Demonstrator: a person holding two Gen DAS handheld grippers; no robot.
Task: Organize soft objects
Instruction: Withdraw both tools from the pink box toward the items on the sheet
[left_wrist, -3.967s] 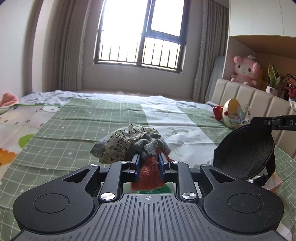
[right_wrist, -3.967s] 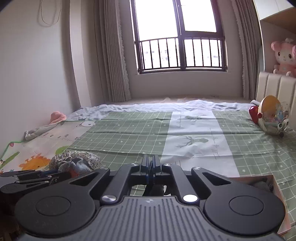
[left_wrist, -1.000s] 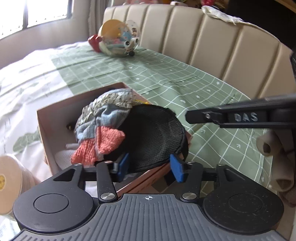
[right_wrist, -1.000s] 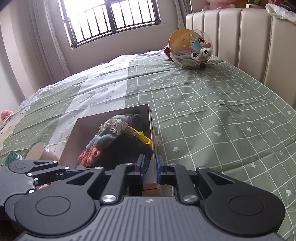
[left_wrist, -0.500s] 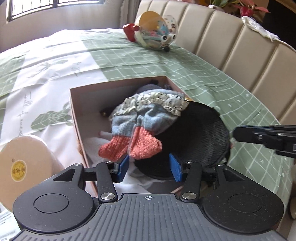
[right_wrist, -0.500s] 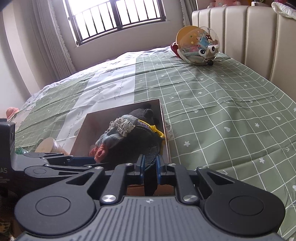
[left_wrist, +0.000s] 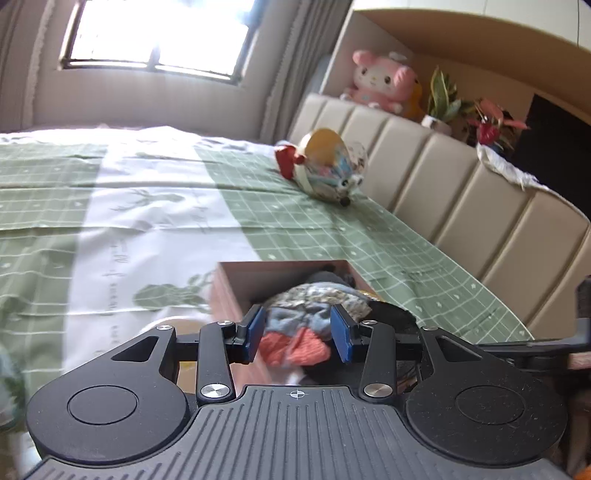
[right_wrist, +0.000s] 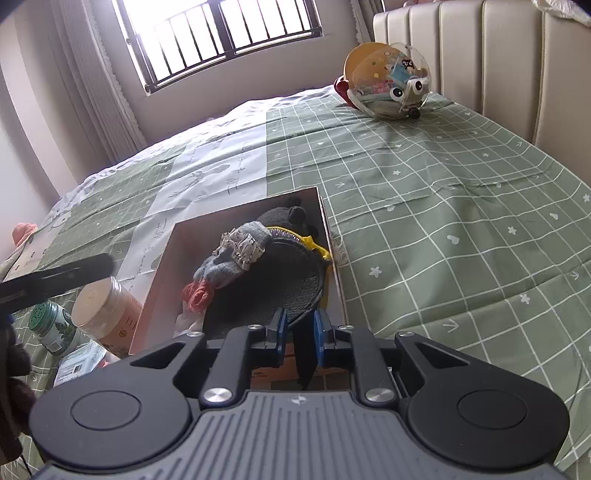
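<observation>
Already most of the sorting looked done, as far as I could judge; straight ahead of my left gripper (left_wrist: 297, 334) sat the cardboard box (right_wrist: 162, 258), and the bundle of grey-blue socks with coral cuffs (right_wrist: 225, 266) lay inside it, draped over the black mesh cap (right_wrist: 273, 284) that filled the box's near end; the left gripper's blue pads (left_wrist: 255, 332) stood spread well apart on either side of the sock bundle, and from the left wrist view I could not tell whether they touched the fabric, though they did not seem to be squeezing it; I took the socks as released. My right gripper (right_wrist: 298, 338) sat just short of the box's near wall, its jaws narrowed with only a slim gap between them, and a dark strap or edge of the cap ran down through that gap; whether the pads were truly pinching it or had just let go, I could not say. Something dark and a yellow-trimmed item (right_wrist: 314, 245) lay deeper in the box beyond the socks. Off to the left of my right gripper a cream-lidded jar (right_wrist: 101, 308) and a green-capped bottle (right_wrist: 50, 323) stood on the checked bedspread (right_wrist: 461, 229), beside the box; neither looked soft, so I guessed they were not mine to move. Far ahead a round toy (right_wrist: 388, 85) rested near the headboard; what remained, I judged, was to free the cap and withdraw both grippers.
</observation>
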